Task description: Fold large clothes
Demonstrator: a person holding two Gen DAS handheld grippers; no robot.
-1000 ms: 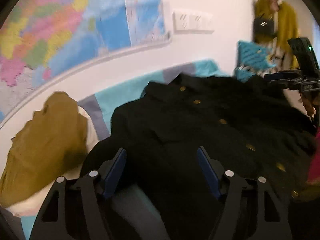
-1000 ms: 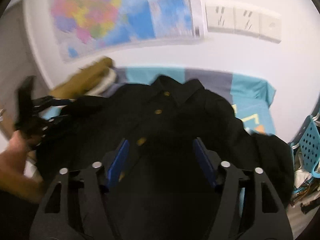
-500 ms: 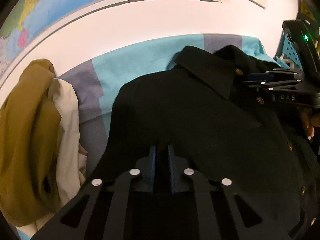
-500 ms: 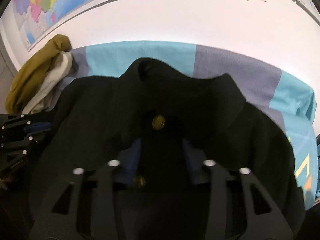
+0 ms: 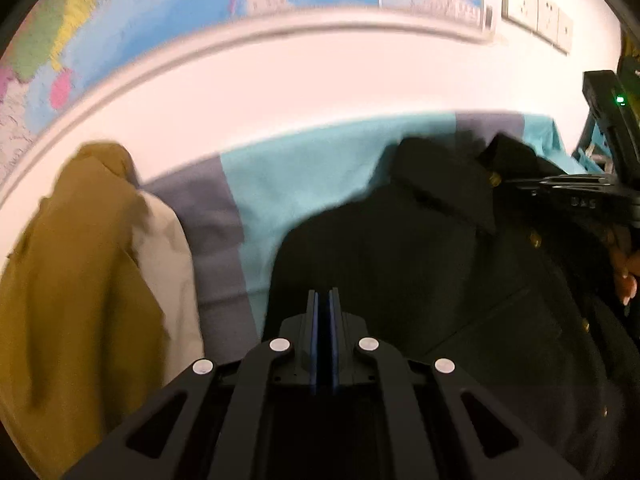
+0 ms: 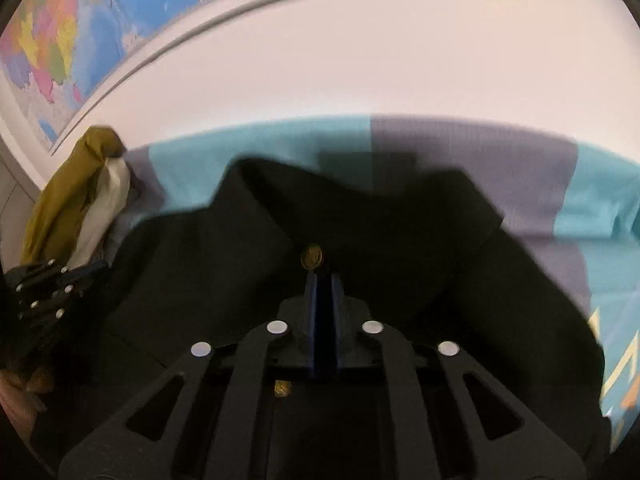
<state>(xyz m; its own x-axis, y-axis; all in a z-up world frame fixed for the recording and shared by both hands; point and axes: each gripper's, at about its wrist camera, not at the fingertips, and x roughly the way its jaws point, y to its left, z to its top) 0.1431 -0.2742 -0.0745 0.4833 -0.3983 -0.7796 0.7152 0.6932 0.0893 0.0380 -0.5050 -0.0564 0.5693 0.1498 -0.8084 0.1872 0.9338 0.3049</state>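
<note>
Left wrist view, far left: a mustard-yellow garment (image 5: 76, 280) lies heaped over a cream cloth (image 5: 168, 264), just beside the black coat.
Surface: a teal and grey-purple block-patterned sheet (image 5: 280, 184) covers the bed and runs up to the white wall (image 5: 320, 76).
Wall: a coloured world map (image 5: 160, 4) hangs at upper left; white sockets (image 5: 536, 8) sit at upper right.
Task garment: a large black coat with gold buttons (image 5: 420, 264) lies spread on the sheet, collar toward the wall, front facing up.
Left tongs (image 5: 323, 300): blue-padded fingers pressed nearly together on the coat's left edge, pinching black fabric.
Far right: the right tongs (image 5: 560, 188) reach in level over the collar area, with a hand (image 5: 624, 272) behind them.
Right wrist view, left edge: the left tongs (image 6: 52, 284) sit at the coat's side, below the mustard-yellow garment (image 6: 68, 196).
Right tongs (image 6: 324, 280): narrow gap only, clamped on the button placket just under a gold button (image 6: 312, 258); another gold button (image 6: 282, 389) shows below the frame.
</note>
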